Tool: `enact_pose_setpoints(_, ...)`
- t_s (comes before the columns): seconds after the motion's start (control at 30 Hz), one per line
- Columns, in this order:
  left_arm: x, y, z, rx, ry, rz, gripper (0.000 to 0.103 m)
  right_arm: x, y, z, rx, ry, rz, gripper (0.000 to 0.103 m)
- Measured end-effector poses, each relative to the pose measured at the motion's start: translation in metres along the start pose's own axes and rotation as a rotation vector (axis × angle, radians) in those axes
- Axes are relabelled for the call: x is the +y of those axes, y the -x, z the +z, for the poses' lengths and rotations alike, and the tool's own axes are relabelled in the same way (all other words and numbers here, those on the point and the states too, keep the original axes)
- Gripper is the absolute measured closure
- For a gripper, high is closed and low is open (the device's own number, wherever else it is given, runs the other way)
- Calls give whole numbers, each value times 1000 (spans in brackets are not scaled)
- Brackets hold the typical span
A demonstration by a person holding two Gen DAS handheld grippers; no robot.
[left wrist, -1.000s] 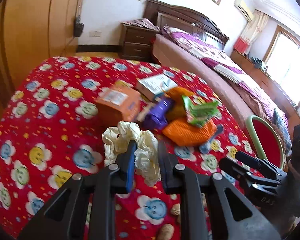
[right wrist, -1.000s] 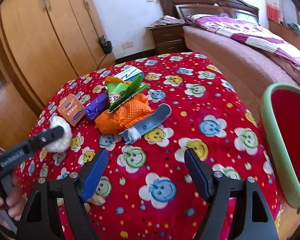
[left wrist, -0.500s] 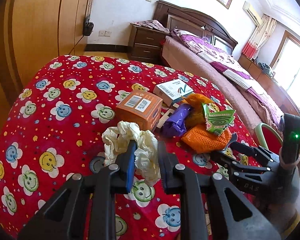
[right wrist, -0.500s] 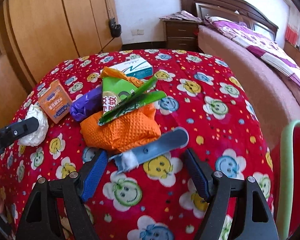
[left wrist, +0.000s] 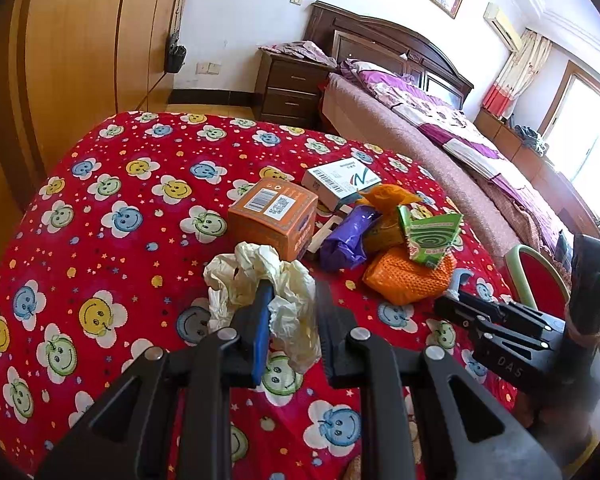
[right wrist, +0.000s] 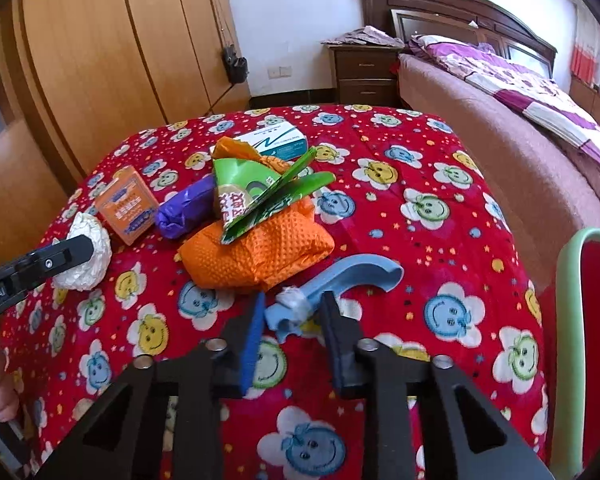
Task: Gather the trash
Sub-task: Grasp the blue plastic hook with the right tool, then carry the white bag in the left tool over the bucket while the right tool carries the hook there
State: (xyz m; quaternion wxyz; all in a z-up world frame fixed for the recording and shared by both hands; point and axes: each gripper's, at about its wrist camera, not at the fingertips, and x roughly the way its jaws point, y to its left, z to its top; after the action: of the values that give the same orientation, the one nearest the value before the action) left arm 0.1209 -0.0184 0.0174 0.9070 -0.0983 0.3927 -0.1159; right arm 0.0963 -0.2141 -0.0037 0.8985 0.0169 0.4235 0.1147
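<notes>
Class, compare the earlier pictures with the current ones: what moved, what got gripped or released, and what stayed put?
The right gripper moved in toward the blue hook-shaped plastic piece; its jaws have just been closing and now pinch the piece's taped end. The left gripper is still clamped on the crumpled tissue. The orange box, purple wrapper, orange mesh bag and green packet lie unchanged.

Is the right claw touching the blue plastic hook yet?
Touching. The right wrist view shows the right claw having just closed, both pads pressed against the taped end of the blue plastic hook.
</notes>
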Motion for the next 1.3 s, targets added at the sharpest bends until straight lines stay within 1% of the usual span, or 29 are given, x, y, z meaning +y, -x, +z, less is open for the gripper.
enact_pose_setpoints(0.3,-8,12,-6,-4,-12,-23,82,-8,19,-16,-23,-78,15,83)
enact_pose_setpoints(0.57,-21,26,-7,-11,-27,-47,82,-17,60,-37,-97,-167,32,83)
enact_pose_setpoints(0.97,-56,51,-12,-23,-79,-118,82,-34,122,-60,-213,-245,2,83)
enact_pose_setpoints(1.3,-89,60,-16,7,-109,-198,82,-59,159,-78,-293,-307,-31,83)
